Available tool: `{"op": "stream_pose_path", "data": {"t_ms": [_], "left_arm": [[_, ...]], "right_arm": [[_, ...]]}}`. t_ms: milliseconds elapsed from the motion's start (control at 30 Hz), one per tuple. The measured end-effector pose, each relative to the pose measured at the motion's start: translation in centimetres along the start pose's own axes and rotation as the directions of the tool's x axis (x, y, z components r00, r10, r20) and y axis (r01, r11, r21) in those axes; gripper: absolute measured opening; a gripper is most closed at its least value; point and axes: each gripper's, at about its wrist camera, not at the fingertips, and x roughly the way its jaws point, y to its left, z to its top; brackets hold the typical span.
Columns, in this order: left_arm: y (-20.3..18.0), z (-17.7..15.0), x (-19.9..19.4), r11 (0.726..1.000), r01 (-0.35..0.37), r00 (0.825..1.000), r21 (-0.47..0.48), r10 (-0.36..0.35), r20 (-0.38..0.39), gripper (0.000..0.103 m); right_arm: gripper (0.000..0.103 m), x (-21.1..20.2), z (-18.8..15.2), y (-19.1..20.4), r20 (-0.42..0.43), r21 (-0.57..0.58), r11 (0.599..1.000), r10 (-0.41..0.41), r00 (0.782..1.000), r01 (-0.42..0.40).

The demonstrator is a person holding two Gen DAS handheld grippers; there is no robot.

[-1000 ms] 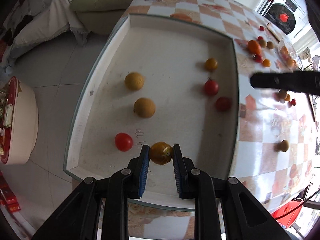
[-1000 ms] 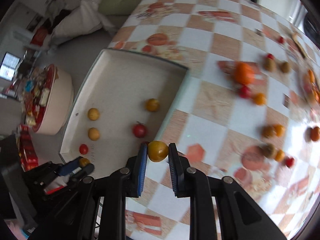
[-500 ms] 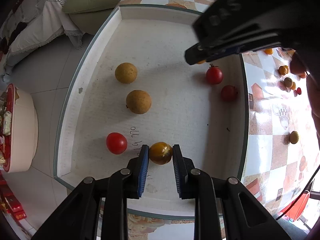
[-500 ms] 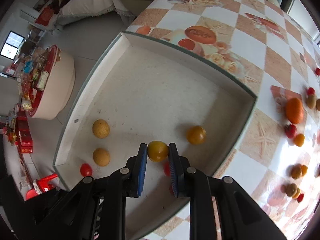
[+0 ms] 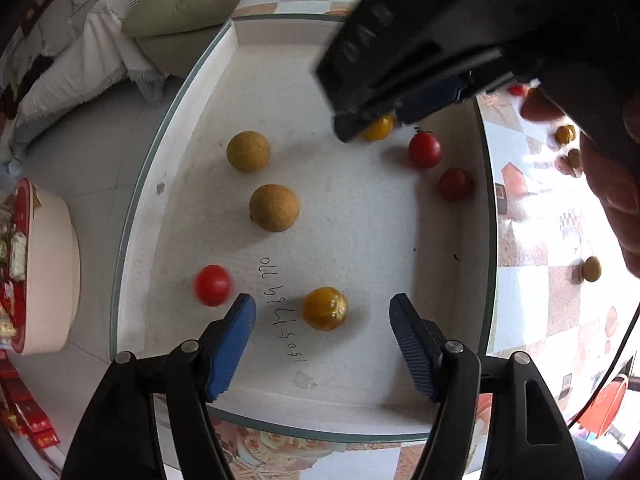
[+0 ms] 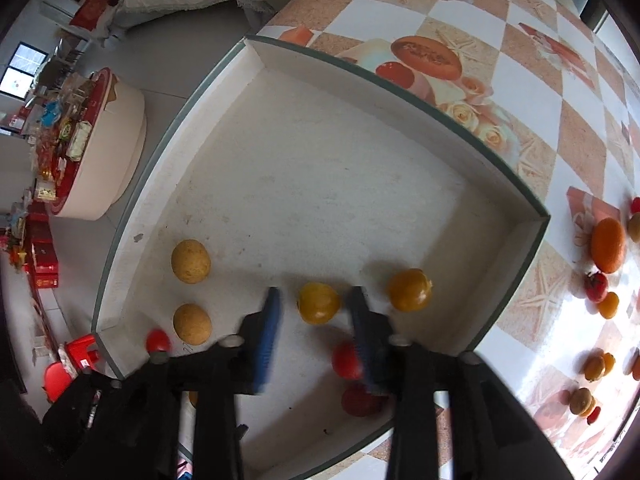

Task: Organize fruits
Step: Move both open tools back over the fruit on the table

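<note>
A shallow white tray [image 5: 188, 128] [image 6: 320, 152] sits at the table corner. My left gripper [image 5: 322, 312] is open, and a yellow-brown tomato [image 5: 325, 308] lies loose on the tray floor between its fingers. My right gripper [image 6: 316, 304] is open above the tray, with a yellow tomato [image 6: 319, 303] lying between its blurred fingers, next to an orange tomato [image 6: 411, 289]. The right gripper also shows from above in the left wrist view [image 5: 384, 120]. Two tan longans [image 5: 248, 151] [image 5: 274, 208] and red tomatoes [image 5: 213, 285] [image 5: 425, 149] [image 5: 456, 184] lie in the tray.
Several loose fruits lie on the checkered tablecloth right of the tray, among them an orange [image 6: 608, 245] and small tomatoes [image 6: 596, 287]. A round stool with snacks [image 6: 80, 144] stands on the floor to the left. A sofa with cushions [image 5: 176, 12] is behind the table.
Both grippers have opened and let go of their tomatoes, which now rest on the tray floor. The right gripper moved further over the tray.
</note>
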Motion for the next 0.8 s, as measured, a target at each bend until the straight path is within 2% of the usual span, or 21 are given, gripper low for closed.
{"op": "stream_pose_path", "data": {"t_ms": [100,167,200,233,300,467,600,800], "left_arm": [[-0.1,0.1,0.2,1.0,-0.003,1.0,0.004,0.003,-0.016,0.071],[-0.1,0.2,0.1,1.0,-0.007,1.0,0.005,0.007,-0.021,0.071],[-0.2,0.2,0.1,1.0,-0.012,1.0,0.008,0.012,-0.022,0.071],[-0.4,0.3,0.0,1.0,-0.015,1.0,0.012,0.016,-0.023,0.071],[-0.5,0.4,-0.3,1.0,-0.022,0.999,0.021,0.022,-0.025,0.071],[-1.6,1.1,-1.5,0.998,-0.029,0.999,0.051,0.03,-0.017,0.071],[-3.5,1.8,-2.5,0.996,-0.028,1.0,0.087,0.028,0.0,0.071],[-7.0,3.2,-4.1,0.988,-0.008,0.999,0.157,0.002,0.034,0.071]], "right_arm": [[0.058,-0.4,0.3,-0.2,0.013,0.011,1.0,0.02,1.0,-0.02],[0.071,-0.8,0.4,-0.5,0.02,0.033,0.998,0.061,0.998,-0.062],[0.083,-1.1,0.5,-0.7,0.032,0.041,0.996,0.082,0.996,-0.083],[0.085,-1.6,0.4,-0.8,0.049,0.048,0.993,0.105,0.993,-0.107],[0.085,-2.6,0.3,-1.1,0.081,0.063,0.989,0.126,0.989,-0.131],[0.085,-5.1,-0.5,-2.9,0.14,0.107,0.986,0.111,0.984,-0.126],[0.085,-7.0,-1.9,-5.8,0.171,0.182,0.977,0.084,0.982,-0.115],[0.085,-9.3,-5.7,-11.5,0.201,0.31,0.948,0.011,0.979,-0.074]]}}
